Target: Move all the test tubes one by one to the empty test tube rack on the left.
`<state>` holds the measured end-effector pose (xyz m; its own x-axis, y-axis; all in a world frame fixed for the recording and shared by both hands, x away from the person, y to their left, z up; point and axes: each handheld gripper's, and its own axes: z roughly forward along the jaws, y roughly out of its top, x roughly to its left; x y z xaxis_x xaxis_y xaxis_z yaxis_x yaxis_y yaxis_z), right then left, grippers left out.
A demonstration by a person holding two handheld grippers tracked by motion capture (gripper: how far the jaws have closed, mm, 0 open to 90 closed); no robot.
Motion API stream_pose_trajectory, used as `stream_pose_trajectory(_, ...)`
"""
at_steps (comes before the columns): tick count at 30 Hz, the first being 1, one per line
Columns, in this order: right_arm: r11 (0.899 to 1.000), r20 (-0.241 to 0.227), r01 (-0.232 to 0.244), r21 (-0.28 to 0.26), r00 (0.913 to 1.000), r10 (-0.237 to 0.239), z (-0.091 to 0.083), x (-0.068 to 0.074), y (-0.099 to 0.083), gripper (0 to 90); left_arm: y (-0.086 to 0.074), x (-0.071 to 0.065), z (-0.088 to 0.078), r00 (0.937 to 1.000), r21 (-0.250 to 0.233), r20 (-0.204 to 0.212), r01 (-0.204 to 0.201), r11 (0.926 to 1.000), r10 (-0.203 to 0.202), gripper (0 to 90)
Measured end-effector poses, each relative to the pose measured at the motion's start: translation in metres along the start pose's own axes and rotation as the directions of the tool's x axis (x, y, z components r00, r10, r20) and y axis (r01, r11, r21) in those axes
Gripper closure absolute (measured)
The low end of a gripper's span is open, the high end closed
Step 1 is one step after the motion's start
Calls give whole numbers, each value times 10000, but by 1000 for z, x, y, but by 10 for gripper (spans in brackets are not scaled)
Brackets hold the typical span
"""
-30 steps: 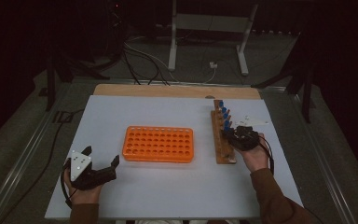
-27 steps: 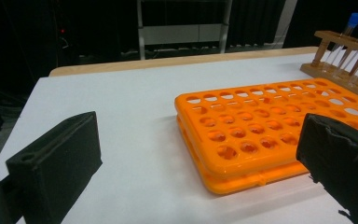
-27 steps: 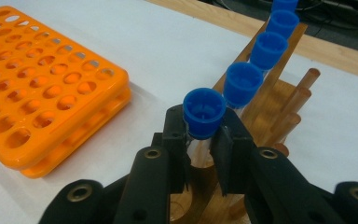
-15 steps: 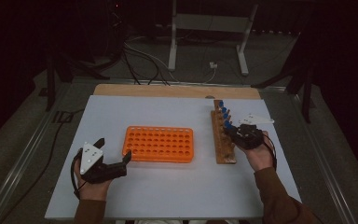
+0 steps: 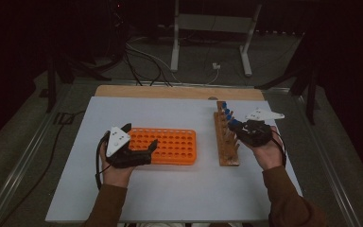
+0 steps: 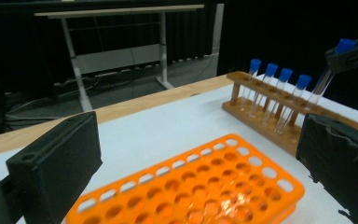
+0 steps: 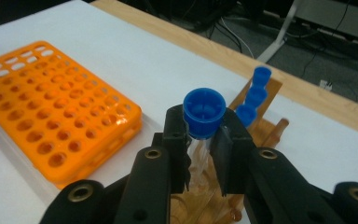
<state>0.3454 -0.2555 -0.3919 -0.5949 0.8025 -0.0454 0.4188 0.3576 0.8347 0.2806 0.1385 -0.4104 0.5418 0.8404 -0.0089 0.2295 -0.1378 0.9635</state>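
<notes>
Tube [image 7: 200,135] upright, blue cap up, in right gripper [image 7: 200,156] fingers

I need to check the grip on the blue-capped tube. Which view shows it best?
The right gripper view: the blue-capped tube sits close up, clamped just under its cap by the right gripper. The left gripper view shows it far off at the edge; the high view shows it tiny.
</notes>
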Motion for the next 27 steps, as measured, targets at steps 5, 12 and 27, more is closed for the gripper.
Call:
stream_pose_trajectory(5,9996,-48,202,-179,9998,-203,-7,4,10,766,10,-11,16,9993,41,281,-231,9997,230,16)
stream_pose_trajectory(12,9993,-342,321,-204,9989,-328,-2,11,15,766,15,-27,41,9962,142,696,-543,9984,532,45)
stream_pose_trajectory(27,9985,-1288,518,-185,9902,-538,15,39,29,765,14,-55,89,9813,513,1864,-589,9969,484,189)
